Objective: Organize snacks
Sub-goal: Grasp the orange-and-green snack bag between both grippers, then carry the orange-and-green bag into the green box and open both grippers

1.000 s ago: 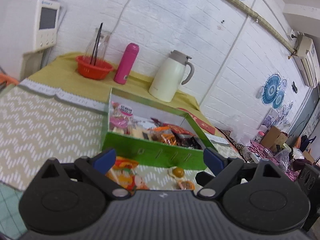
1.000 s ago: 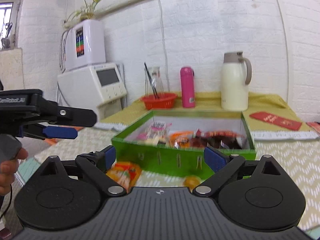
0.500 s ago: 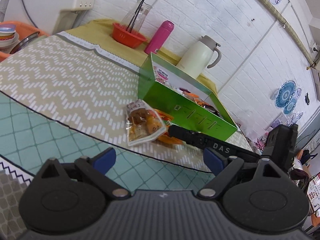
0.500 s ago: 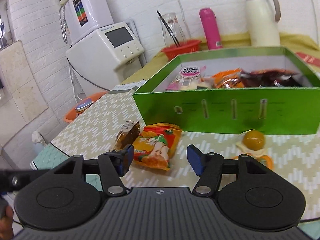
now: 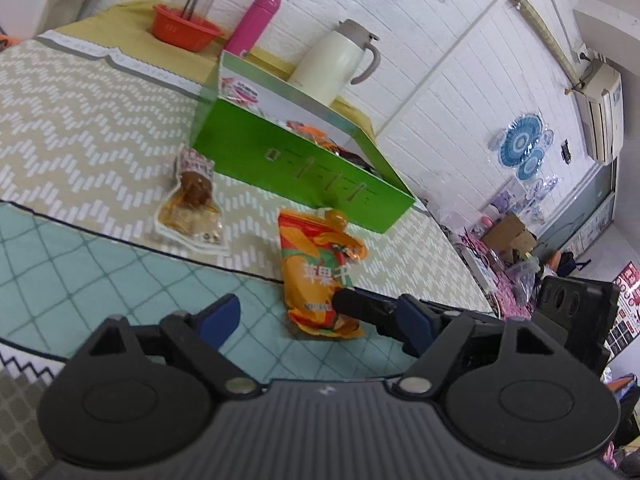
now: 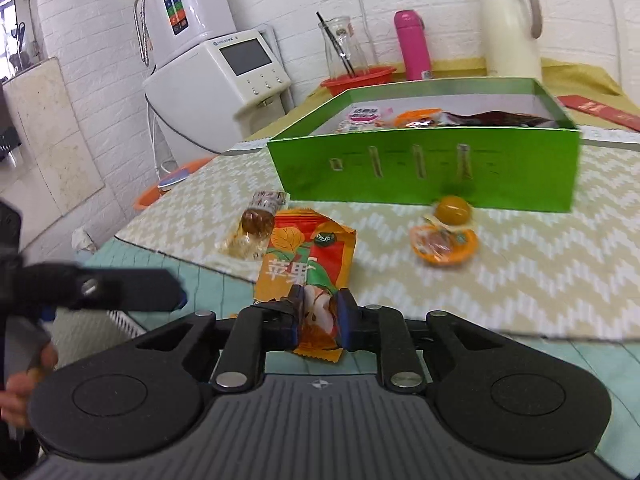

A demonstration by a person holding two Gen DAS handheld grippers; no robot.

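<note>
An orange snack packet lies on the tablecloth before the green box. My right gripper is shut on the packet's near end; it also shows in the left wrist view with the right gripper's finger on it. My left gripper is open and empty, just left of the packet. A clear packet with a brown snack lies to the left. A small orange jelly cup sits near the box front. The box holds several snacks.
At the back stand a white thermos jug, a pink bottle, a red basket with a glass jar and a white water dispenser. A red envelope lies at far right. The table edge is near me.
My right gripper moved down to the orange packet and shut on its near end. My left gripper swung back and lower, now beside the right gripper.
</note>
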